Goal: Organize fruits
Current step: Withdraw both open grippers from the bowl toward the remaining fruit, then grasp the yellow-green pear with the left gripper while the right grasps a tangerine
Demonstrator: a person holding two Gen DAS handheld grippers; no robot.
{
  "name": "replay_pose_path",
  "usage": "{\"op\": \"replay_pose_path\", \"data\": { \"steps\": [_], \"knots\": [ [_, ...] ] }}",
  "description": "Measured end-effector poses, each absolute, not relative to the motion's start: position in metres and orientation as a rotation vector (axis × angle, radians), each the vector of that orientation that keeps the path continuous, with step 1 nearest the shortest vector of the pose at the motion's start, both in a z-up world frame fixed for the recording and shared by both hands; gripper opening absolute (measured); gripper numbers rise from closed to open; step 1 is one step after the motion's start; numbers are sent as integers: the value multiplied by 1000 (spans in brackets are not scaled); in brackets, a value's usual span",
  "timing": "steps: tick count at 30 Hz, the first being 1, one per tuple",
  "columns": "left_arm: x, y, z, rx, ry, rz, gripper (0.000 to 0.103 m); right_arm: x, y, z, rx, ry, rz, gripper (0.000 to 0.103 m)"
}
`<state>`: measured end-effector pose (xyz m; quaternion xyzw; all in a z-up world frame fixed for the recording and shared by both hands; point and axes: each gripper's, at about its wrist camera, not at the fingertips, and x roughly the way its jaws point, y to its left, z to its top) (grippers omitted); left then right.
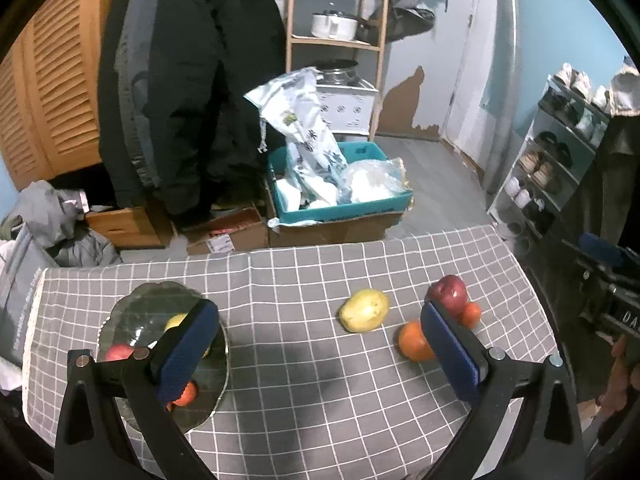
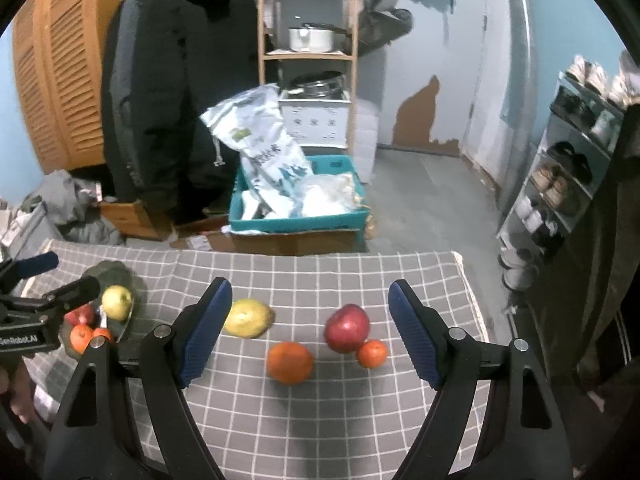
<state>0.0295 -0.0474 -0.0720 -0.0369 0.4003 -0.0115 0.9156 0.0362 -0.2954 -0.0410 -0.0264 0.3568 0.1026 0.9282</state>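
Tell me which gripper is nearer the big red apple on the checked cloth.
Right. The right gripper hangs open with the big red apple between its fingers. The left gripper, also open, sits over by the mirrored plate, the apple beyond its right finger.

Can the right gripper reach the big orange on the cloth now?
Probably yes: the right gripper is open and empty, and the big orange lies between its fingers' line, with nothing over it.

Four loose fruits on the cloth — yellow mango (image 2: 249, 318), orange (image 2: 290, 362), red apple (image 2: 346, 328) touching a tangerine (image 2: 372, 353).
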Motion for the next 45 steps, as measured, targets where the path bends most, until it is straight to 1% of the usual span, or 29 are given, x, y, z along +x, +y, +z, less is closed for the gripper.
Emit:
{"op": "replay_pose_path", "data": {
  "steps": [8, 18, 26, 34, 40, 42, 45],
  "knots": [
    [45, -64, -94, -60, 883, -49, 102, 52, -325, -68, -49, 797, 146, 81],
    [72, -76, -138, -37, 973, -52, 102, 89, -340, -136, -21, 969, 106, 81],
    [96, -83, -171, -42, 1030, -71, 102, 112, -345, -180, -13, 1073, 97, 81],
    [117, -82, -208, -70, 1103, -81, 102, 134, -359, -244, -38, 1225, 68, 81],
    [126, -84, -226, -69, 1132, -89, 102, 141, -364, -271, -2, 1278, 81, 80],
    [130, -85, -229, -78, 1138, -96, 102, 142, -363, -275, -16, 1285, 80, 79],
    [135, -88, -235, -74, 1147, -106, 102, 145, -364, -280, -19, 1291, 87, 73]
  ]
}}
